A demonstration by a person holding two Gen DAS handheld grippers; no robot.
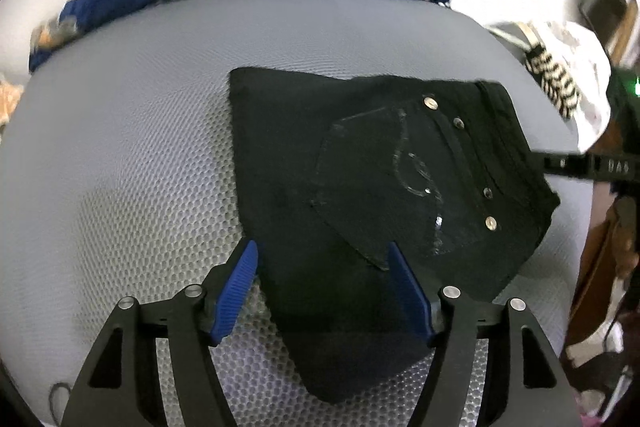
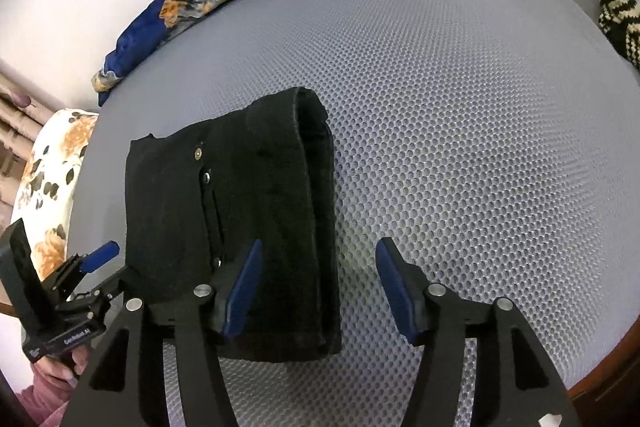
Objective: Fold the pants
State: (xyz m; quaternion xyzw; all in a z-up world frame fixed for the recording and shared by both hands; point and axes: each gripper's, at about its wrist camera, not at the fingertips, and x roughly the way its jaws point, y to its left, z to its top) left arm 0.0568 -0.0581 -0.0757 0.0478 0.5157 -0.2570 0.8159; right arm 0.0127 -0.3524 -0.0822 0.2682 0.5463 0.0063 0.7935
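The black pants (image 1: 360, 187) lie folded into a compact bundle on the grey mesh mattress (image 2: 460, 87), straight ahead of the left hand-held gripper (image 1: 322, 287), whose blue pads stand wide with the bundle's near corner between them, gripping nothing; the right hand-held gripper (image 2: 318, 283), also wide and empty, has the bundle's rolled edge just ahead, nearer its left finger (image 2: 242, 291), the long axis running away from it. The underside layers are hidden; whether either pad touches cloth I cannot tell.

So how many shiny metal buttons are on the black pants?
4 on the black pants, in a line near the waistband: one at the far end, two darker in the middle, one nearest. Folds may hide more.
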